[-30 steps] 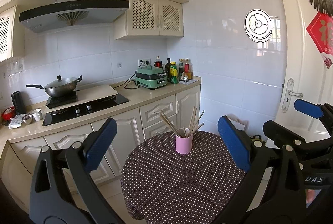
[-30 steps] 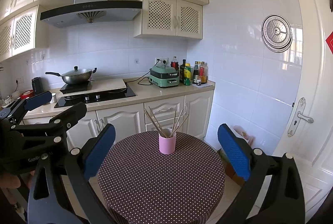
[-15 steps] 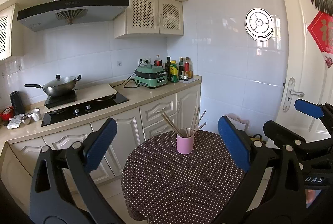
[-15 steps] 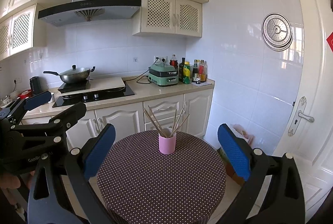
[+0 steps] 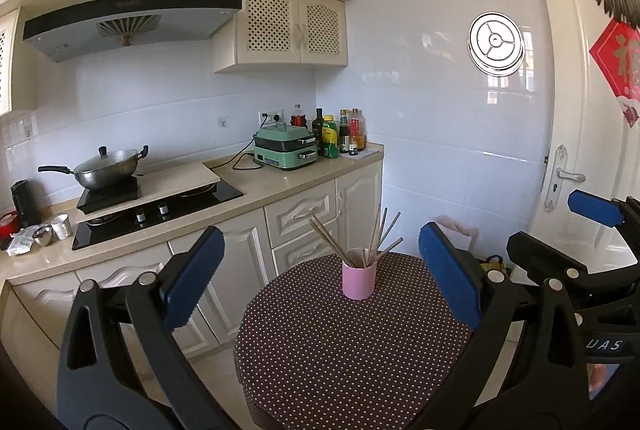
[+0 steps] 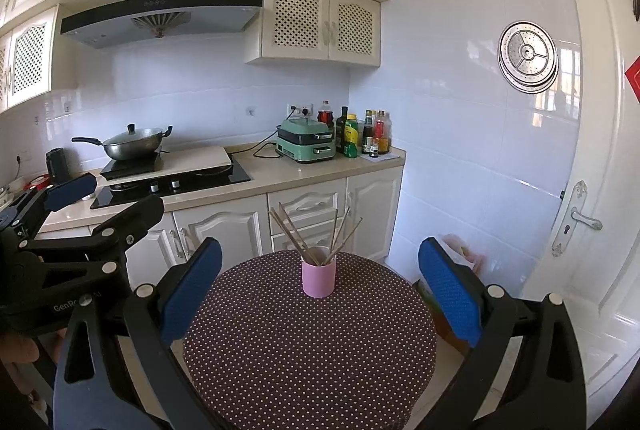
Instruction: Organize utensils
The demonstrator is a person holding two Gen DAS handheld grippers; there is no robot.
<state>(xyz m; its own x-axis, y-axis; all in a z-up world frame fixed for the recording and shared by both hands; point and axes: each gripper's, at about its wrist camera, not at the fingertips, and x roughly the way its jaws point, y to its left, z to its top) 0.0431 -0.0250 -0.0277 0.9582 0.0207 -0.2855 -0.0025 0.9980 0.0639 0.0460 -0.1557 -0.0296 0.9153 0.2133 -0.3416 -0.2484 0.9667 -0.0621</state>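
White tiled walls and cream cabinets enclose the kitchen we observe. We note a round table (image 5: 352,350) covered with a brown polka-dot cloth, standing in front of the lower cabinets. On its far part stands a pink cup (image 5: 359,279), upright, holding several chopsticks (image 5: 376,238) that fan outward, some leaning left and some right. We see nothing else on the cloth.

We record the left gripper (image 5: 320,286) held above the near edge of the table with its blue-padded fingers (image 5: 194,276) spread wide and holding nothing; the cup appears between them but well beyond. The right gripper (image 6: 320,284) is likewise wide apart and empty, the cup standing clear ahead of it. Each gripper appears at the margin of the other's view, the right one just beside the left on its right side.

Behind the table we find a counter (image 5: 276,186) carrying a black cooktop (image 5: 160,210), a lidded wok (image 5: 106,170) on a separate burner, a green electric cooker (image 5: 286,147) with its cord to the wall socket, and a row of bottles (image 5: 340,132) in the corner. A range hood (image 5: 128,24) hangs above. A metal steamer rack (image 6: 527,57) hangs on the right wall, beside a white door (image 6: 592,190). Nothing stands between either gripper and the cup.
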